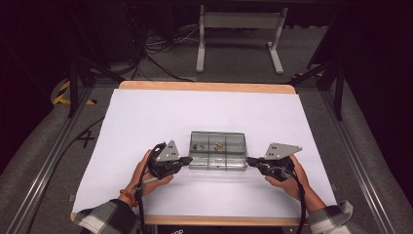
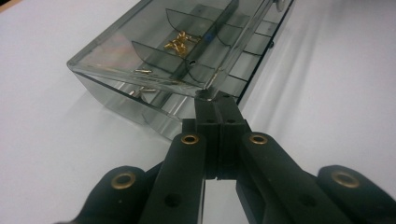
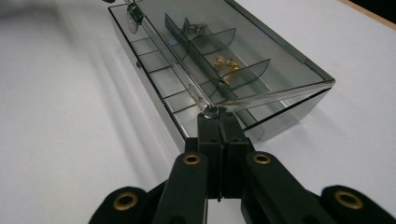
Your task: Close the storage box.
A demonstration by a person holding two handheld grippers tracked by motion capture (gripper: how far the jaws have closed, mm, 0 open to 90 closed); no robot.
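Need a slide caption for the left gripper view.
Shut left gripper touching the corner of a clear compartment box, its lid slightly raised, brass parts inside, on a white table.

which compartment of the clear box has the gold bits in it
The middle compartment of the far row in the clear box: it holds the gold-coloured pieces. The far-left compartment next to it holds darker, silvery pieces instead.
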